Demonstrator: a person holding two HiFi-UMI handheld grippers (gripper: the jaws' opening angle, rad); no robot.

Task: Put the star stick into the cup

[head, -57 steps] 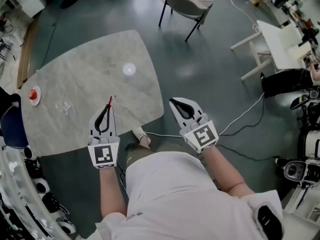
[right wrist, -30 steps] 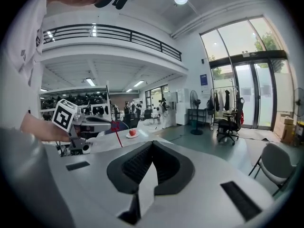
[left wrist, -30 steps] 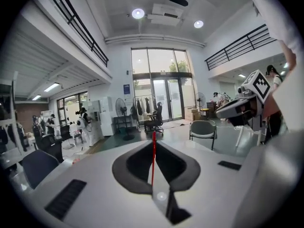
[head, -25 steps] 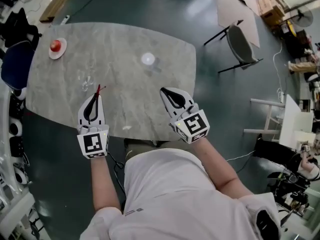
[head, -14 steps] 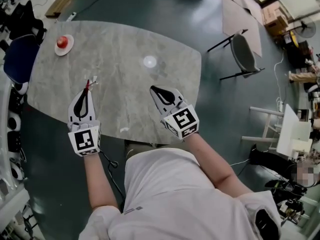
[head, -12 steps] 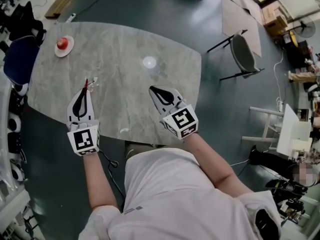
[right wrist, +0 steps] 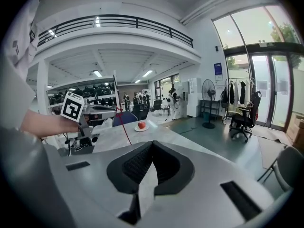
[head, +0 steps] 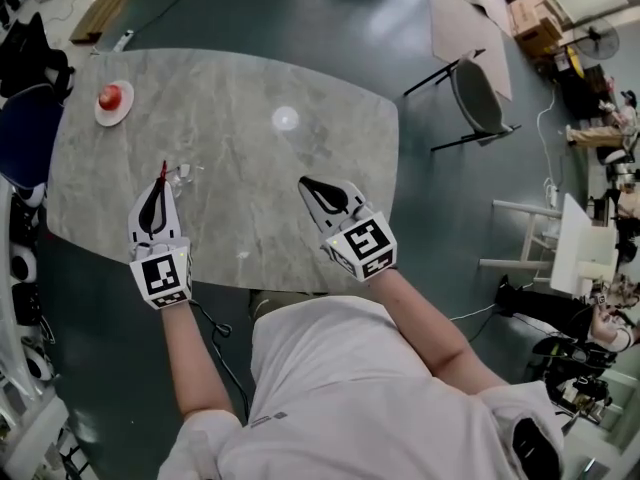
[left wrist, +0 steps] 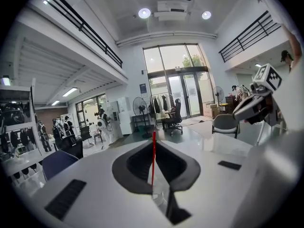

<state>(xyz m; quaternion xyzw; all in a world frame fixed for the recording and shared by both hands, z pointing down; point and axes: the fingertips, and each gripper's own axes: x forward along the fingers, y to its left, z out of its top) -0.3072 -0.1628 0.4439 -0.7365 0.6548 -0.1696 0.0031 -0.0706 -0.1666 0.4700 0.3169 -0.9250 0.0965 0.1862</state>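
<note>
The left gripper [head: 161, 183] had its jaws pressed together on the stick [head: 164, 169]. In the left gripper view the thin red shaft [left wrist: 153, 158] ran straight up the seam where the jaws met and stood out past their tips, so its long axis followed the gripper's own line, pointing away from the person over the table [head: 250, 198].

The cup [head: 182, 172] looked to be the small clear glass just to the right of the stick's free end, near it but not touching. It showed only faintly in the head view, so its rim and exact stance could not be read. The stick was therefore beside the cup, not in it, and insertion was not yet done.

The right gripper [head: 304, 182] hovered well apart from the cup, over the table's near middle, jaws closed with nothing between them [right wrist: 151, 144]. The left gripper was by far the nearer and already held the stick.

The coming move probably turned on one small offset: carrying the free end a little rightward over the glass's mouth, then tipping the shaft down into it. Being clear glass, the rim would be hard to judge.
</note>
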